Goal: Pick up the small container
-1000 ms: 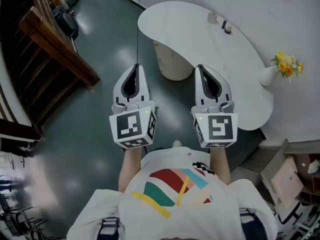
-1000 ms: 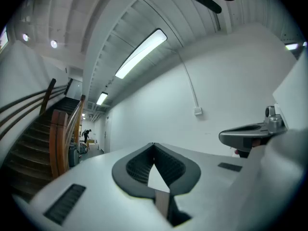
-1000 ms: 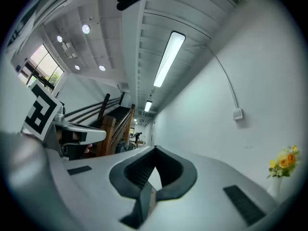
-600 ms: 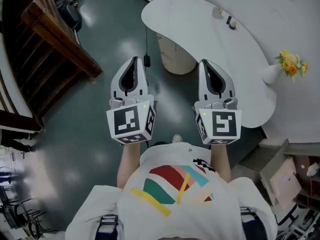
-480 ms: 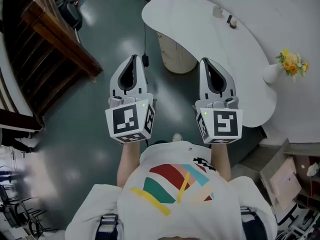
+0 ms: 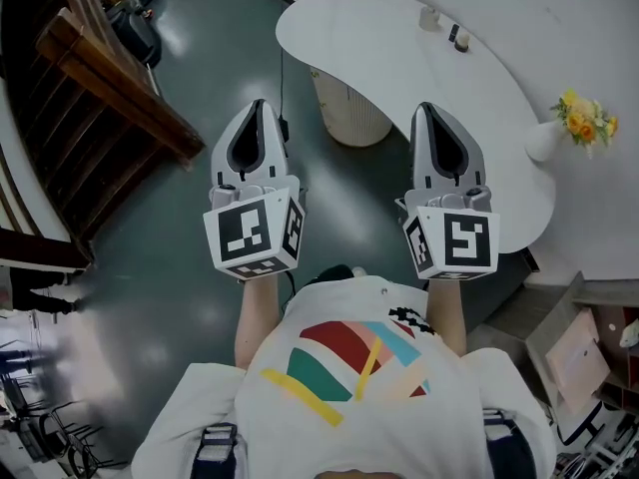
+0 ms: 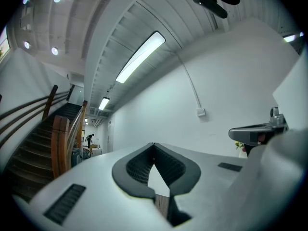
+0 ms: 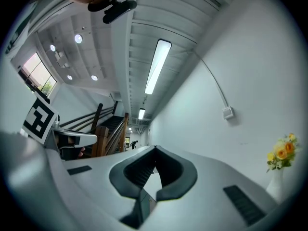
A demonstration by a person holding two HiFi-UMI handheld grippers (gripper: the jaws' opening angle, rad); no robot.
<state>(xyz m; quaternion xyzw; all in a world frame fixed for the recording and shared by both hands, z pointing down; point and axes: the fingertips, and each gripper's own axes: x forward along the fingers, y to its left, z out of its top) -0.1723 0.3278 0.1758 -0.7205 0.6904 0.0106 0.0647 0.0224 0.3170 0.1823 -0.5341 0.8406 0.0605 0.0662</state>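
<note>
A small pale container (image 6: 429, 18) stands at the far end of the white curved table (image 6: 399, 63), next to a small dark item (image 6: 457, 37). Both grippers are held level over the floor, short of the table and well apart from the container. My left gripper (image 6: 254, 105) is shut, its tips meeting with nothing between them (image 7: 154, 145). My right gripper (image 6: 426, 108) is also shut and empty (image 8: 155, 148), its tip just at the table's near edge in the head view. The container does not show in either gripper view.
A white vase of yellow flowers (image 6: 574, 128) stands at the table's right end. A ribbed pedestal (image 6: 349, 118) carries the table, and a cable (image 6: 281, 68) hangs beside it. A wooden staircase (image 6: 110, 88) rises at the left. Boxes (image 6: 574, 352) lie at lower right.
The two grippers have drawn apart: the right one moved to the right and slightly forward, the left one edged left. Both stayed shut.
</note>
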